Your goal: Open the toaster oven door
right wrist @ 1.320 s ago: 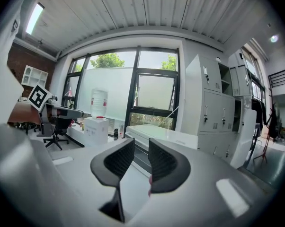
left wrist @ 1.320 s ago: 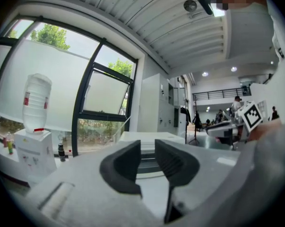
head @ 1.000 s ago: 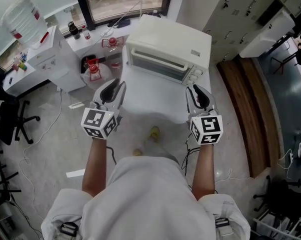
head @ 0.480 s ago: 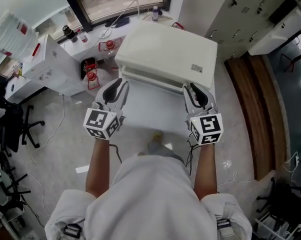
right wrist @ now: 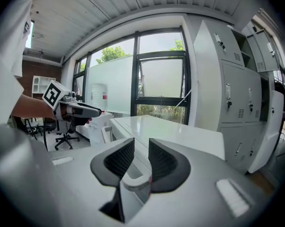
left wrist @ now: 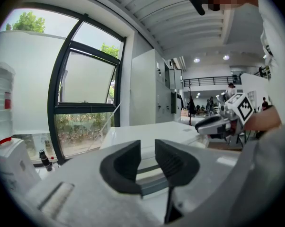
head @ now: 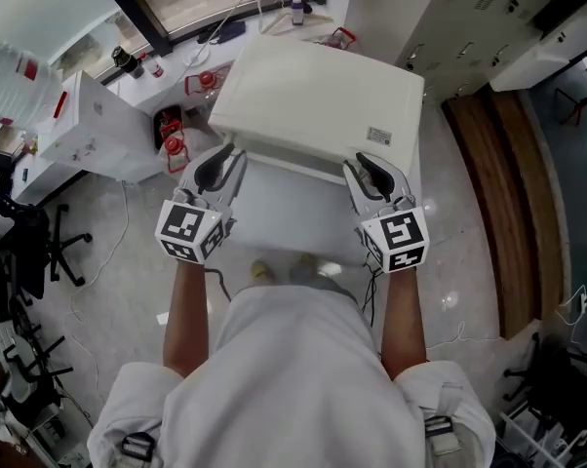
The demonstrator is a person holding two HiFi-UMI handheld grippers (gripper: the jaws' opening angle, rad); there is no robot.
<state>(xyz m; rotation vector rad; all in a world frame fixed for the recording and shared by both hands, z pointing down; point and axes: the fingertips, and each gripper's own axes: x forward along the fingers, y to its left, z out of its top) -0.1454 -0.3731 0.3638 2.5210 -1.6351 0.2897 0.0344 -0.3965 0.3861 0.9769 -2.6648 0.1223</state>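
The white toaster oven (head: 313,96) stands on a white table (head: 284,213). From the head view only its top shows; the door face is hidden under the front edge. My left gripper (head: 227,156) is at the left end of that front edge and my right gripper (head: 360,164) at the right end. In the left gripper view the jaws (left wrist: 147,150) stand narrowly apart, with the door handle bar (left wrist: 154,186) running across beyond the gap. In the right gripper view the jaws (right wrist: 141,150) are also narrowly apart, and the handle's curved end (right wrist: 133,179) shows low in the gap. Neither pair presses on anything.
A water jug (head: 11,66) and a white cabinet (head: 89,125) stand at the left, with red-capped canisters (head: 172,149) beside the table. Grey lockers (head: 489,8) and a wooden strip (head: 498,193) lie to the right. An office chair (head: 40,252) and cables are on the floor.
Both grippers have moved forward together, from over the table up to the oven's front edge. The oven's front face, visible a second ago, is now hidden under its top.
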